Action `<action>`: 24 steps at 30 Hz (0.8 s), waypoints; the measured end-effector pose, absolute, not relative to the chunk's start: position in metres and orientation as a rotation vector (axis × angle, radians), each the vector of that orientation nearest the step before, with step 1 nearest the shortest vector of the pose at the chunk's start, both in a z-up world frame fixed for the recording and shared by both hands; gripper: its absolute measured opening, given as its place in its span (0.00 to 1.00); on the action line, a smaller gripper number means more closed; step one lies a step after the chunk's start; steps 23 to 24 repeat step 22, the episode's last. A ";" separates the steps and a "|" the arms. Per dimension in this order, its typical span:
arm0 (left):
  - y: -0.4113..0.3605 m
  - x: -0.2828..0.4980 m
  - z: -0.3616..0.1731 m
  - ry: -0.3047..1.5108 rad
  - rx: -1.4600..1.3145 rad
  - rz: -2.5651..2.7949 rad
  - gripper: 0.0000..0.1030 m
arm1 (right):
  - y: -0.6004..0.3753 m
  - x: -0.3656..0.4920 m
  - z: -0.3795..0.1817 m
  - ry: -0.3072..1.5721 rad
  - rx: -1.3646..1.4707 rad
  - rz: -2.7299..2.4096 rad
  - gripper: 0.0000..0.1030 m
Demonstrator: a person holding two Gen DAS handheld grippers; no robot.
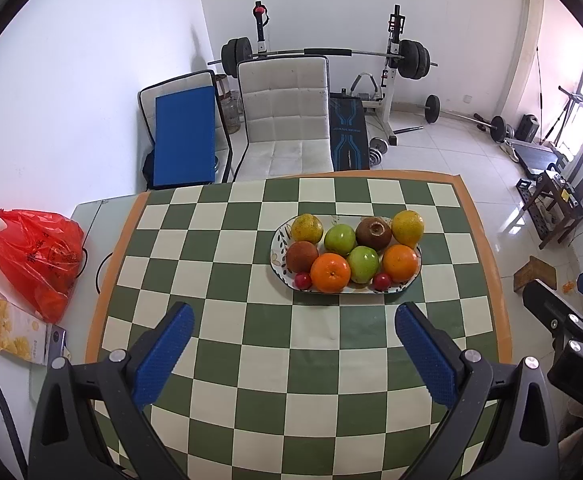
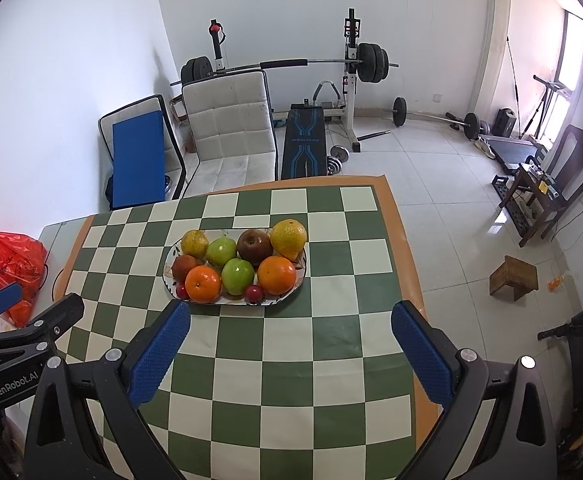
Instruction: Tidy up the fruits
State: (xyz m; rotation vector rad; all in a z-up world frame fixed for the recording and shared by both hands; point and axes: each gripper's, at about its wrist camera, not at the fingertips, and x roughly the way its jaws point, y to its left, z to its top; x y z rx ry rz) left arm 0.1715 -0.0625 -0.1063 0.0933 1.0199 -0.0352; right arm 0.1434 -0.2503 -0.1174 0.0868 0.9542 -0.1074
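Plate [image 1: 281, 246] largely hidden under fruit [image 1: 330, 272]

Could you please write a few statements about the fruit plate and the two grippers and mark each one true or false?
1. All the fruit lies on the plate. True.
2. The left gripper holds an orange. False: its fingers are spread and empty.
3. Two green apples are on the plate. True.
4. The right gripper is shut. False: it is open above the checkered cloth.
5. The red plastic bag sits on the plate. False: it sits off the cloth, at the left.
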 end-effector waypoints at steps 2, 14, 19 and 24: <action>-0.062 0.171 -0.107 1.021 0.094 -0.036 1.00 | -0.249 0.145 -0.115 0.955 0.089 -0.107 1.00; -0.063 0.170 -0.107 1.018 0.095 -0.034 1.00 | -0.249 0.144 -0.114 0.953 0.093 -0.107 1.00; -0.063 0.171 -0.107 1.015 0.092 -0.038 1.00 | -0.244 0.148 -0.112 0.959 0.090 -0.109 1.00; -0.063 0.170 -0.107 1.018 0.089 -0.038 1.00 | -0.241 0.149 -0.107 0.960 0.089 -0.112 1.00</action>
